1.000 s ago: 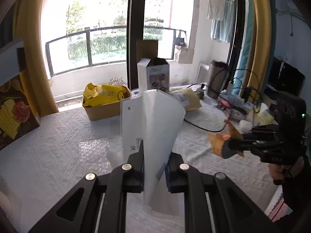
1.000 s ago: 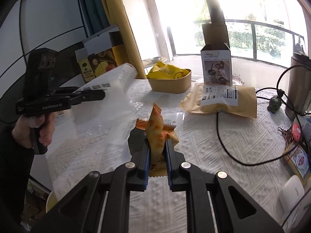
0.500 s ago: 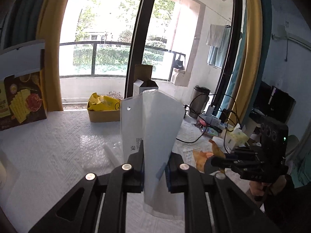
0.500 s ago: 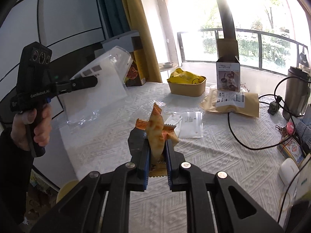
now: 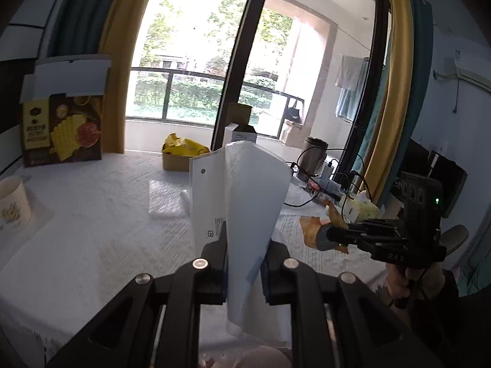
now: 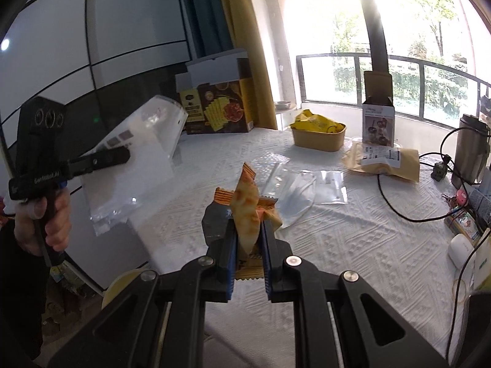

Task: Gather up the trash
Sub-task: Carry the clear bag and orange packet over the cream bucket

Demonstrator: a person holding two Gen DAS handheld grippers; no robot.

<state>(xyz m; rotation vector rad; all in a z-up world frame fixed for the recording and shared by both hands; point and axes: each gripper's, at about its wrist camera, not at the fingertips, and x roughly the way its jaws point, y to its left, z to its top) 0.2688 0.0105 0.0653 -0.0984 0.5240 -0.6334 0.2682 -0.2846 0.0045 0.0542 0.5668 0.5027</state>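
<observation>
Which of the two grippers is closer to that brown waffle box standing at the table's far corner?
Left. The left gripper, clamped on a clear plastic bag, hangs beside the table on the waffle box's side. The right gripper, holding an orange wrapper, sits farther toward the table's middle.

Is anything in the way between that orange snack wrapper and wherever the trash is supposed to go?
No bin is clearly visible, so I cannot judge that. The right gripper is shut on the orange wrapper, lifted above the table, with nothing around it. The left gripper holds a clear plastic bag.
</observation>
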